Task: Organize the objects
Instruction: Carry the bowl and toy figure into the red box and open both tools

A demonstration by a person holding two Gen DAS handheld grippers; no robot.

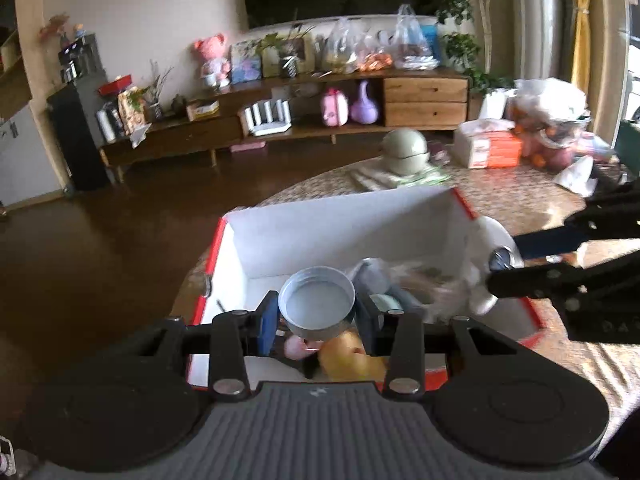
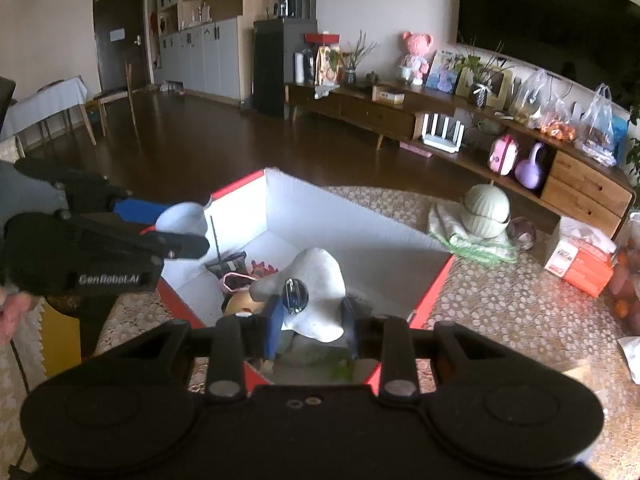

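A red box with white inner walls (image 1: 332, 232) (image 2: 360, 232) stands on the table. My left gripper (image 1: 318, 316) is shut on a round metal lid (image 1: 317, 304), held over the box's near end; that lid (image 2: 182, 218) also shows at the box's left rim in the right wrist view. My right gripper (image 2: 310, 322) is shut on a white object with a dark round knob (image 2: 320, 292), held over the box. From the left wrist view, the right gripper (image 1: 496, 268) and the white object (image 1: 486, 244) are at the box's right rim. Small items (image 2: 244, 276), one yellow (image 1: 348, 356), lie inside the box.
A pale green lidded pot (image 1: 405, 151) on a cloth stands on the table behind the box. An orange and white carton (image 2: 580, 260) and plastic bags (image 1: 552, 120) sit at the table's right. A long wooden sideboard (image 1: 280, 120) lines the far wall.
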